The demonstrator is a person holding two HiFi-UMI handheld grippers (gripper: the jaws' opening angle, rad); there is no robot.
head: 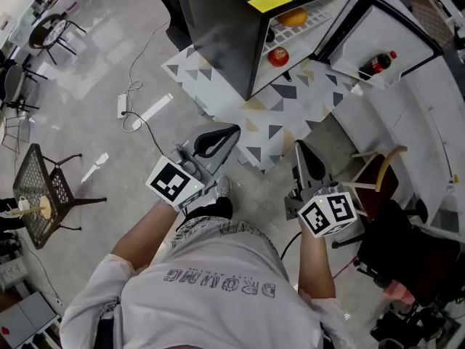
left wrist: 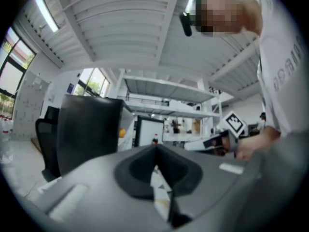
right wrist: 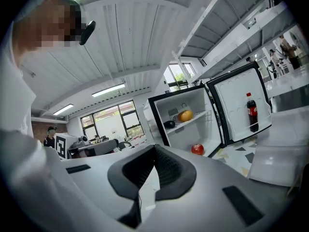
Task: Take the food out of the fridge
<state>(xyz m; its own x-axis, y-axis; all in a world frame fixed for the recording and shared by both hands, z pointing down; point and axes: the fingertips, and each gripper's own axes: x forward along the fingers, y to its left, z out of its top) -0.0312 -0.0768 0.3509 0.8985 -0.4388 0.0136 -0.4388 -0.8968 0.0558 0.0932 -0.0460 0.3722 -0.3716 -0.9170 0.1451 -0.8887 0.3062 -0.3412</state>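
Orange (right wrist: 185, 115) on fridge (right wrist: 203, 132) upper shelf, w/ a dark item (right wrist: 169, 124) beside it, poss. an avocado. Apple (right wrist: 197, 149) on the bottom. Cola bottle (right wrist: 251, 112) upright in the open door (right wrist: 231, 95). Fridge sits on a patterned mat (head: 290, 100). R gripper (right wrist: 154, 150) and L gripper (left wrist: 155, 151) both well apart from fridge, fingers pressed together, nothing btwn them.
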